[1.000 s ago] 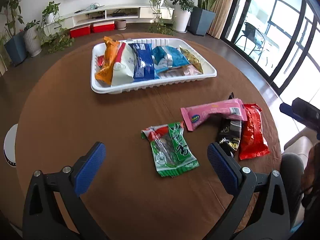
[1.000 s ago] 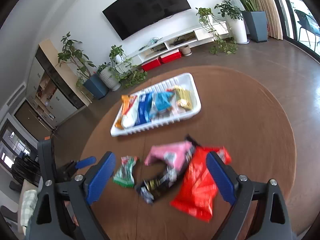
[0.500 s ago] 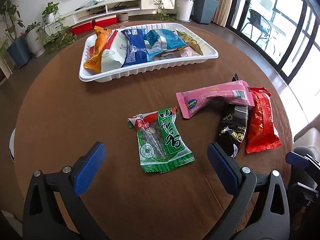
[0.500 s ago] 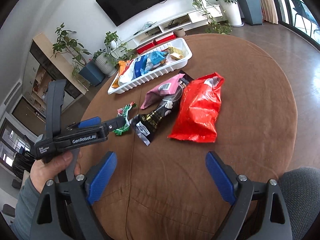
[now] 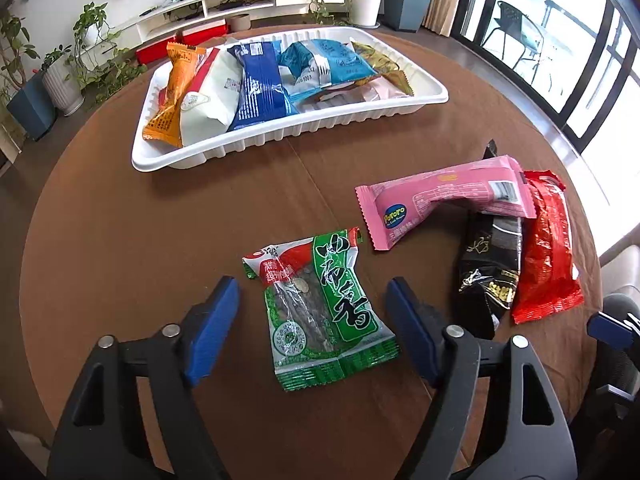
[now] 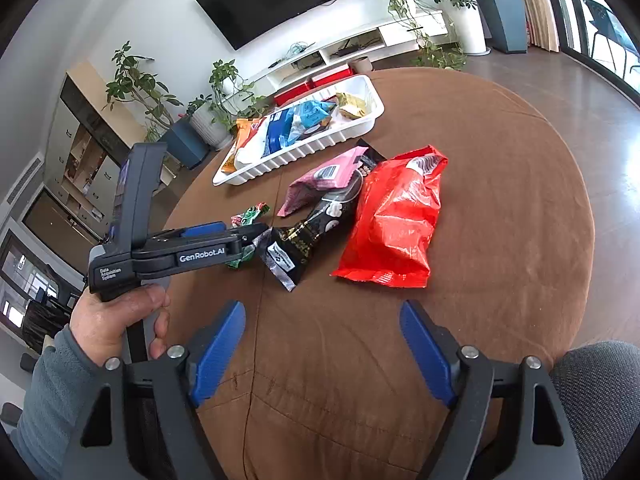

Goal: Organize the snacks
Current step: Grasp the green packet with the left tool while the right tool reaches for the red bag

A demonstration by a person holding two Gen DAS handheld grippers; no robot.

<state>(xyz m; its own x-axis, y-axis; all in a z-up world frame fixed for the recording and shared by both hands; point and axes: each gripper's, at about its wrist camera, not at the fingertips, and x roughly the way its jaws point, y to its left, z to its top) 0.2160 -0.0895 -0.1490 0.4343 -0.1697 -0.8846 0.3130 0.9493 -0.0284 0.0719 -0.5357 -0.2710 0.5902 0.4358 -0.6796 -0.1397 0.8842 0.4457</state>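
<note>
Left gripper [image 5: 312,332]: jaws just narrowed around green snack packet [image 5: 320,312], pads not yet touching | Right gripper [image 6: 322,354]: open, empty | Packet on near surface [image 5: 160,220], tray [image 5: 280,132] far | Pickup imminent

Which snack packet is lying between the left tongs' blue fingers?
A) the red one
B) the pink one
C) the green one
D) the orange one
C: the green packet lies flat on the table between the left tongs, whose jaws have just been closing but do not yet touch it; the pink packet and red packet lie off to the right.
</note>
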